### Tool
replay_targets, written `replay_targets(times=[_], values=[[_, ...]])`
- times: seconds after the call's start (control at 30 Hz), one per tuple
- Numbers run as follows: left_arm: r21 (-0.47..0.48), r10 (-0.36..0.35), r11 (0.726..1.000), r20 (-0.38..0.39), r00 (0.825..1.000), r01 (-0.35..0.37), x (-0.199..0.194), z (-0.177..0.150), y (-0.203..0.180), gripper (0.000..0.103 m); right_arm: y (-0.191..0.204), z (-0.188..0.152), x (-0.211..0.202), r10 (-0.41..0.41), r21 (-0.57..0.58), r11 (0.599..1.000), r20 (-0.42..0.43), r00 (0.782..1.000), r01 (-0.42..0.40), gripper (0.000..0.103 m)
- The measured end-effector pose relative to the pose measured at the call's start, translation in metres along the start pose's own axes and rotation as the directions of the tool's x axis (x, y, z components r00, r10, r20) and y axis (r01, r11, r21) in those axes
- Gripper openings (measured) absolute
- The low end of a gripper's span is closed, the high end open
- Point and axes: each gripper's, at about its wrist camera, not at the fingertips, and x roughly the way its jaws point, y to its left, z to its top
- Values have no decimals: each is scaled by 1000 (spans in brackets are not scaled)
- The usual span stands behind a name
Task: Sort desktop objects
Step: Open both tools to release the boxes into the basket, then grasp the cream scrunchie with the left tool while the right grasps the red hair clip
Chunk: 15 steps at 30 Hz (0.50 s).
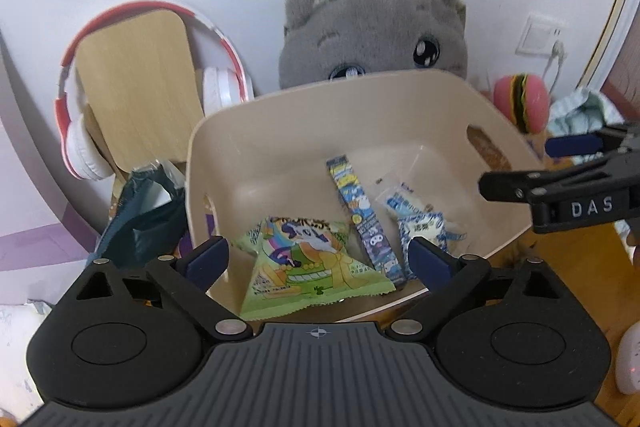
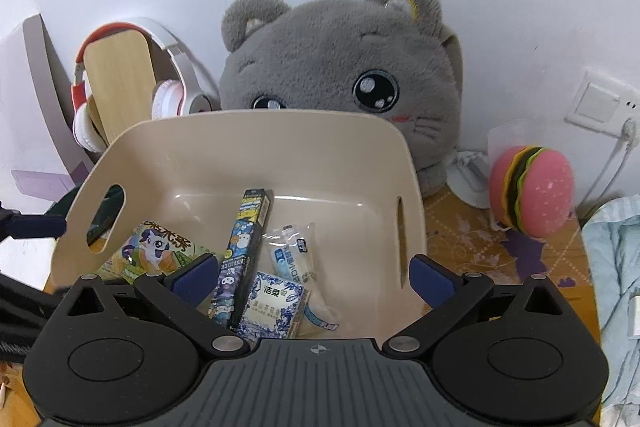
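Note:
A beige plastic bin (image 1: 280, 131) (image 2: 256, 143) stands in front of both grippers. In it lie a green snack packet (image 1: 312, 267) (image 2: 152, 251), a long blue cartoon box (image 1: 362, 217) (image 2: 242, 247), a blue-and-white tissue pack (image 1: 424, 227) (image 2: 274, 307) and a clear wrapped item (image 1: 404, 195) (image 2: 294, 255). My left gripper (image 1: 320, 259) is open and empty over the bin's near edge. My right gripper (image 2: 316, 279) is open and empty over the bin; it shows at the right of the left wrist view (image 1: 520, 167).
A grey plush cat (image 1: 372, 31) (image 2: 340, 67) sits behind the bin against the wall. Red-and-white headphones (image 1: 80, 131) (image 2: 88, 107) hang on a wooden stand (image 1: 140, 87). A dark plastic bag (image 1: 140, 219) lies left of the bin. A pink burger toy (image 2: 528, 187) and light-blue cloth (image 2: 616, 267) are right.

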Motion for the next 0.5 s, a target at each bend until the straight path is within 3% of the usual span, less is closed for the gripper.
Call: replay_targets(times=[0.2,0.5], values=[[-28,-25,999,44,999,27,-27,-5,13,100,-13,-13,-24,-30,5,1000,65,997,30,103],[-29,-16,999,24,1000,17,-32,-37,24,100,-50,-42,-42,-88,106,991,56,995,81,103]])
